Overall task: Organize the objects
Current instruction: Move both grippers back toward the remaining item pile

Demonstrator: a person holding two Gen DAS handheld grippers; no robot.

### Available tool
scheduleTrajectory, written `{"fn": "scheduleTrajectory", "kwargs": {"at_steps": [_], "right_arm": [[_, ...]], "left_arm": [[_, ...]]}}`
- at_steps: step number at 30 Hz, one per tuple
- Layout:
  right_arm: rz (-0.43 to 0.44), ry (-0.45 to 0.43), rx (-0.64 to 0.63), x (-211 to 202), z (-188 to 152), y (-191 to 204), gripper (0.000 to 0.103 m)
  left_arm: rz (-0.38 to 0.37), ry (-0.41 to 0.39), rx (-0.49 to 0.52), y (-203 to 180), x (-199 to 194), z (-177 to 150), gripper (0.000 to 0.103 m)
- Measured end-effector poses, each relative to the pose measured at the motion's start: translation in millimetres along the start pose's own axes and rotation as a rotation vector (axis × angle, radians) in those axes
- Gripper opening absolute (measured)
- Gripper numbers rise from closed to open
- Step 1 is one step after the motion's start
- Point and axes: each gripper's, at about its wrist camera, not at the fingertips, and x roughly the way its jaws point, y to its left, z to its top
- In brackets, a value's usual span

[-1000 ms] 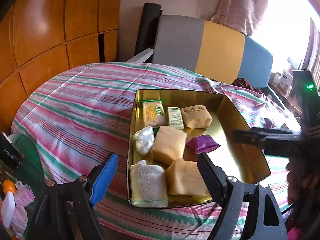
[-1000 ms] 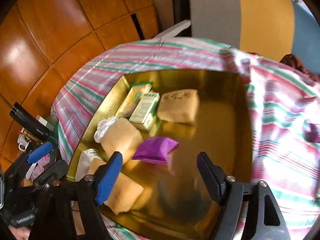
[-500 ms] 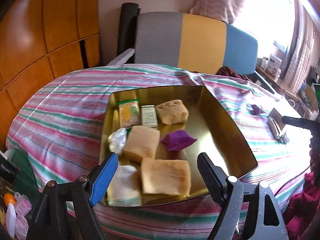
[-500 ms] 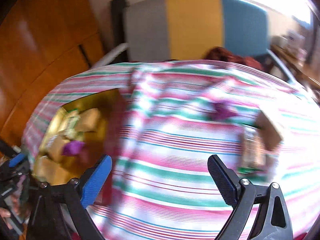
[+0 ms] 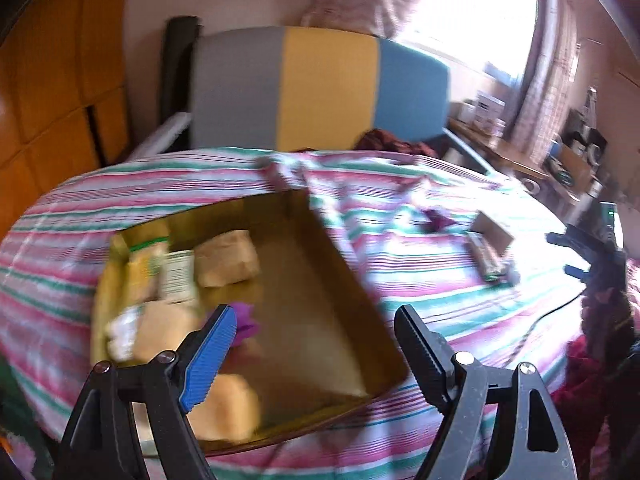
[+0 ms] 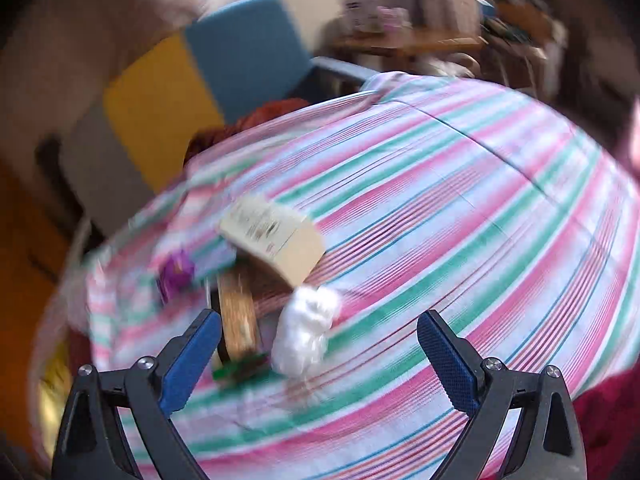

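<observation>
Gold tray (image 5: 348, 280) on the striped cloth (image 6: 460, 200) holds soap bars (image 5: 228, 258). The left tool (image 5: 314, 340) gapes empty; the right tool (image 6: 318, 344), opening, hangs over a white wad (image 6: 306, 330).

No text is legible in my two views. Dark print on the tan box (image 6: 276, 236) and the label of the small white packet (image 5: 176, 276) in the gold tray (image 5: 352, 288) are blurred beyond reading.
</observation>
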Motion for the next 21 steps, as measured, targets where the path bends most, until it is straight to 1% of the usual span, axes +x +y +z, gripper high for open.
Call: {"fn": "scheduleTrajectory", "kwargs": {"at_steps": [6, 8, 13, 18, 21], "right_arm": [[0.057, 0.017, 0.089, -1, 4, -14, 0.1], [0.077, 0.02, 0.109, -2, 5, -16, 0.1], [0.117, 0.011, 0.138, -7, 0, -17, 0.1], [0.149, 0.007, 0.176, -9, 0, -21, 0.102], [0.161, 0.01, 0.175, -9, 0, -20, 0.102]], "left_arm": [[-0.105, 0.068, 0.071, -61, 33, 17, 0.083], [-0.118, 0.098, 0.111, -85, 50, 23, 0.083], [-0.15, 0.173, 0.179, -130, 91, 35, 0.083], [-0.19, 0.241, 0.194, -168, 136, 49, 0.082], [-0.214, 0.278, 0.194, -192, 164, 57, 0.081]]}}
